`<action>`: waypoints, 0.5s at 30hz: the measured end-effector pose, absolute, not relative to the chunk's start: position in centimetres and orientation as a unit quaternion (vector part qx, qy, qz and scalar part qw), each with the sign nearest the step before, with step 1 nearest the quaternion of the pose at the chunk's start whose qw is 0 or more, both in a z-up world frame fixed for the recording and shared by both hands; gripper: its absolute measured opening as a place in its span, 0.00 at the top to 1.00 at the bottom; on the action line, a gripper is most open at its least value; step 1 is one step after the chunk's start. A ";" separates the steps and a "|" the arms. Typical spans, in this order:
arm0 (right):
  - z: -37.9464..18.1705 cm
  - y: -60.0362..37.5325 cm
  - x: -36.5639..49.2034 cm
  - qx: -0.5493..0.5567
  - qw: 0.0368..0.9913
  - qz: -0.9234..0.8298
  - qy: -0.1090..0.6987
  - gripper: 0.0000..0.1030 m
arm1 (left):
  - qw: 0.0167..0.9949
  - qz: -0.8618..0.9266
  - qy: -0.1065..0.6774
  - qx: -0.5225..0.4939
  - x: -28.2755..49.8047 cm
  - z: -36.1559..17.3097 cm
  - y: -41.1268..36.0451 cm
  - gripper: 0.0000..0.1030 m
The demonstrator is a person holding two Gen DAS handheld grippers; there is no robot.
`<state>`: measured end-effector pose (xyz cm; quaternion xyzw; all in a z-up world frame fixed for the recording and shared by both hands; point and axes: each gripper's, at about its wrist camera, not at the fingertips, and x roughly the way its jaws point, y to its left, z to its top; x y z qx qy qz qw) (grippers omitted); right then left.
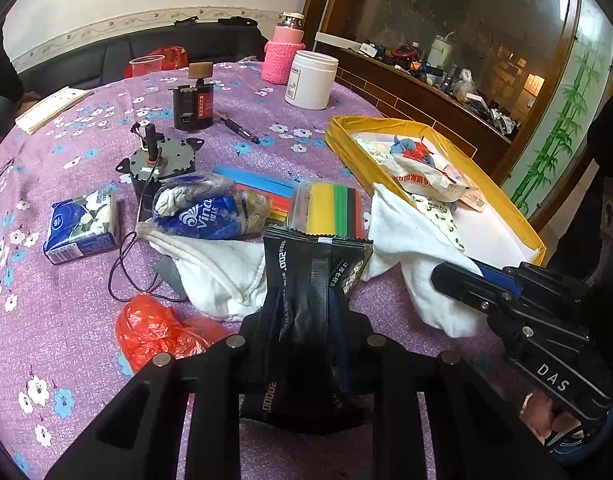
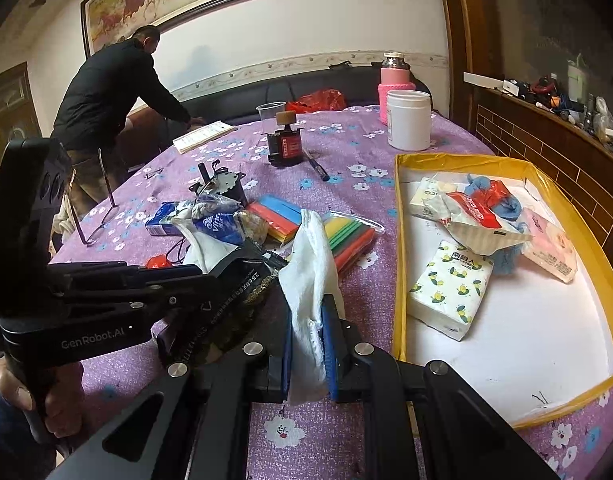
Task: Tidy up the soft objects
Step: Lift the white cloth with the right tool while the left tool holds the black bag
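My left tongs (image 1: 302, 308) are clamped on a flat black foil packet (image 1: 302, 276) with a serrated top edge and pale print, which stands up between the fingers. My right tongs (image 2: 310, 344) are closed on a white soft cloth (image 2: 312, 272), pinched between the blue pads (image 2: 329, 344) so that it rises in a crumpled fold above them. Seen from the left tongs, that cloth (image 1: 410, 248) drapes from the right gripper (image 1: 466, 280) up toward the near corner of the tray.

Just to the right of my right tongs lies a shallow cardboard tray with yellow taped walls and a white floor (image 2: 402, 248). Inside it, nearest me, is a white tissue pack printed with yellow flowers (image 2: 450, 288). Behind it sit a crumpled white bag with a red label (image 2: 478, 216), a bundle of blue yarn (image 2: 510, 208), a pale tissue pack (image 2: 424, 198) and, toward the far right wall, a pink tissue pack (image 2: 550, 244). The near part of the tray floor is bare.

Ahead of my left tongs, on the purple flowered tablecloth (image 1: 66, 320), lie a second white cloth (image 1: 214, 272), a blue-and-white Vinda wrapper stuffed with something soft (image 1: 210, 212) and a blue tissue pack (image 1: 82, 224) further left. A crumpled red plastic bag (image 1: 154, 328) sits just left of the tongs. A clear zip bag of coloured strips (image 1: 330, 212) lies beyond the black packet. Far back stand a white plastic jar (image 1: 310, 78) and a pink knitted bottle (image 1: 284, 54).
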<state>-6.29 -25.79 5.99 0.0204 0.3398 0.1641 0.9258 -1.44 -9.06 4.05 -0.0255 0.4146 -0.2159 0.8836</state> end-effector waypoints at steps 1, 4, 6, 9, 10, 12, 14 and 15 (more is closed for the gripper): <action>6.1 -25.9 -6.3 0.022 0.926 0.164 0.339 0.86 | 0.884 -0.216 0.414 -0.026 -1.5 4.1 -9.0 0.78; 6.2 -26.1 -6.4 0.025 0.927 0.162 0.337 0.86 | 0.885 -0.216 0.412 -0.028 -1.5 4.2 -8.9 0.78; 6.4 -26.1 -6.4 0.026 0.928 0.162 0.335 0.86 | 0.885 -0.217 0.411 -0.029 -1.6 4.2 -8.9 0.78; 6.6 -26.4 -6.4 0.030 0.929 0.160 0.332 0.86 | 0.885 -0.218 0.410 -0.029 -1.7 4.3 -8.9 0.78; 6.7 -26.5 -6.4 0.031 0.929 0.160 0.332 0.86 | 0.886 -0.218 0.409 -0.029 -1.7 4.3 -8.9 0.78; 6.7 -26.6 -6.4 0.033 0.930 0.158 0.330 0.86 | 0.886 -0.219 0.408 -0.030 -1.8 4.4 -8.9 0.78; 6.8 -26.6 -6.5 0.035 0.930 0.159 0.331 0.86 | 0.886 -0.218 0.407 -0.031 -1.8 4.4 -8.8 0.78; 6.8 -26.7 -6.5 0.036 0.930 0.159 0.330 0.86 | 0.886 -0.219 0.407 -0.032 -1.8 4.4 -8.8 0.78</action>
